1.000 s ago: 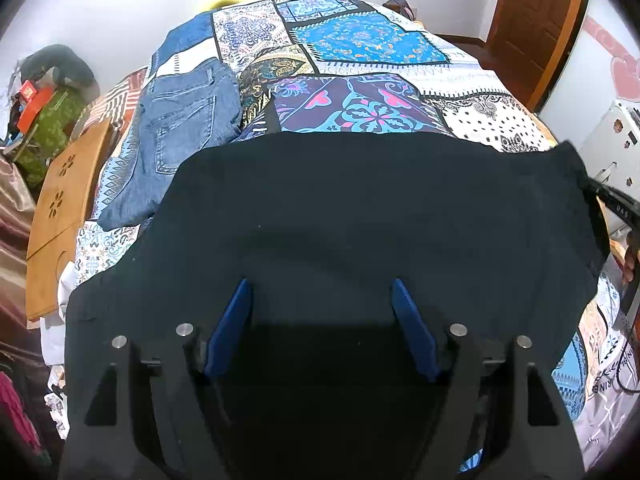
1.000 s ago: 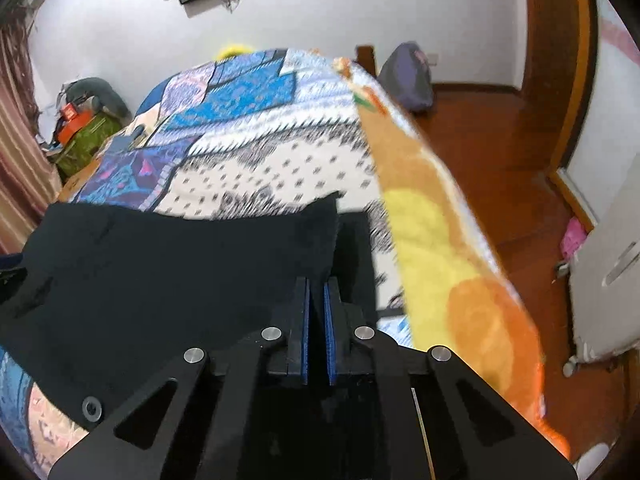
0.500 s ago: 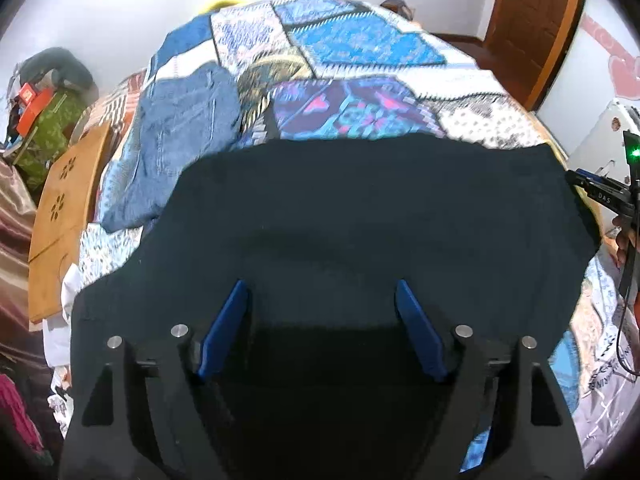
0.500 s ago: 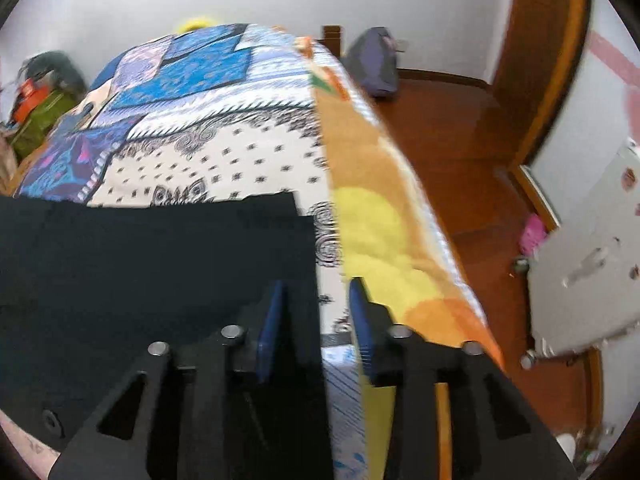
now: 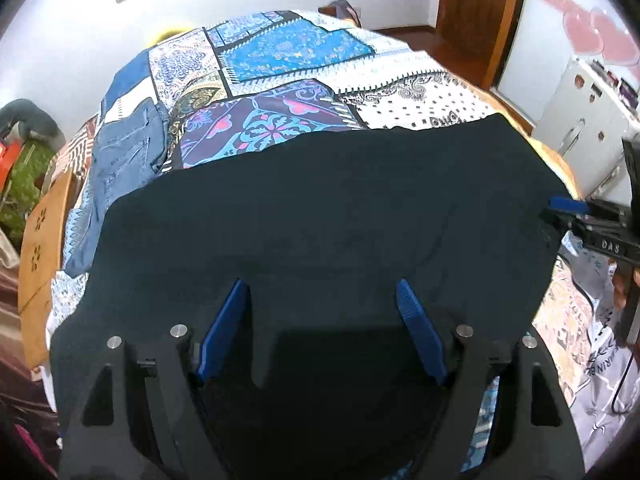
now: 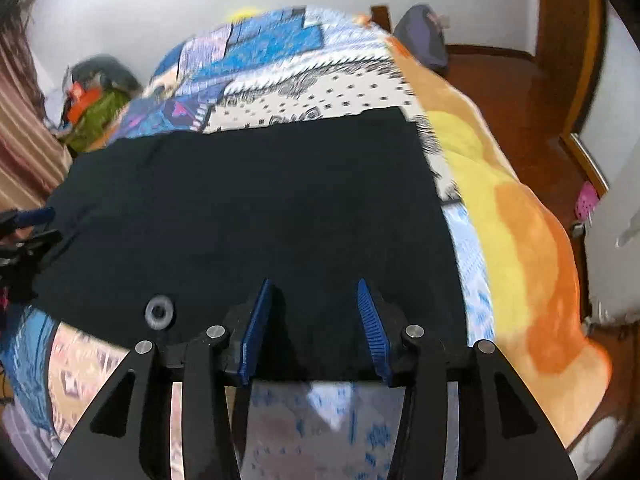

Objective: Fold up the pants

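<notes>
Left gripper [image 5: 322, 292] sits at the bottom middle of its own view, jaws spread wide with nothing pinched between them. The black pants [image 5: 320, 216] lie flat right under and ahead of it, filling the whole middle of the frame. Right gripper [image 6: 312, 292] is also at the bottom middle of its view; its jaws have just been opening and now stand apart, no cloth between the pads, with the near edge of the pants running just under them.

The pants are spread across the bed [image 5: 280, 44], which has a patchwork cover.

What the left view gets that the right doesn't: blue jeans [image 5: 120, 152] lying at the left of the frame past the pants' far edge, a wooden board [image 5: 44, 240] at the left edge, and the right gripper poking in at the right edge by the pants' corner.

The right view, a bit blurry, shows a button [image 6: 160, 312] on the pants at lower left, the orange-yellow blanket [image 6: 520, 220] down the right side, wooden floor [image 6: 500, 80] at upper right, and the left gripper at the far left edge.
</notes>
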{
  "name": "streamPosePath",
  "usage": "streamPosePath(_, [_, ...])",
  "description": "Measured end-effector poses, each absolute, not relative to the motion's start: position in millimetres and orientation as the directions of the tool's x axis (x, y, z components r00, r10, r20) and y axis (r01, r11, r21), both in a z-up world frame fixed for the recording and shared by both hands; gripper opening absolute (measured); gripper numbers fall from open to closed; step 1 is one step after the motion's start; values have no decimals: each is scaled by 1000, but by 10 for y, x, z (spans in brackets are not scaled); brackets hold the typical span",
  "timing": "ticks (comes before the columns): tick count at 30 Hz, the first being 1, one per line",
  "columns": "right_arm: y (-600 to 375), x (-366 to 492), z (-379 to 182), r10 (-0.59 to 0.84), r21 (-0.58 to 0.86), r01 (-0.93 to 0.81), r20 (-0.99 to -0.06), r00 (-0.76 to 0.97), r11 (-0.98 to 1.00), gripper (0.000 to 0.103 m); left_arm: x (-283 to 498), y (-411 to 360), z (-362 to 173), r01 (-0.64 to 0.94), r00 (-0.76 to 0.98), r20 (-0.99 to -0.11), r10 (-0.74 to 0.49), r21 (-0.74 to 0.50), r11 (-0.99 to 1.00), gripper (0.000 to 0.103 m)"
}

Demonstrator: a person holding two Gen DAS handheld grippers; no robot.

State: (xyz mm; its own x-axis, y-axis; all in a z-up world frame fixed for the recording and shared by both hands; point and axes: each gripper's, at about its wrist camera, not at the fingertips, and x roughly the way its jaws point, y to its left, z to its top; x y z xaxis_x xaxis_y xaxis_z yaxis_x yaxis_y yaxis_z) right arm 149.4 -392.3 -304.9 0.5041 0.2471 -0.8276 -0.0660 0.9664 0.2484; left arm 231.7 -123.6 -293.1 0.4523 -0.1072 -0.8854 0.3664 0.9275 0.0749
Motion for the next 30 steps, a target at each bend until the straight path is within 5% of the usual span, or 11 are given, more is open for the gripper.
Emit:
streamPosePath(8, [-4034, 1173, -3019, 122, 136, -5, -875, 468, 991, 41, 2244, -978, -2813, 337, 430, -899, -87, 71, 939, 80])
streamPosePath(18, [-4299, 1130, -3025, 238, 398, 203, -808, 538, 895, 52, 2341, -1439, -2632, 421, 424, -882, -206, -9, 907, 79])
streamPosePath(24, [-4372, 1183, -3145, 238, 472, 274, -768, 595, 838, 52, 2378, -1792, -2865, 496, 374, -907, -195, 18, 868, 45])
streamPosePath(30, [-4334, 1290, -3157, 185, 432, 270, -760, 623, 861, 51, 2378, -1882, -2955, 504, 405, -897, -177, 57, 862, 43])
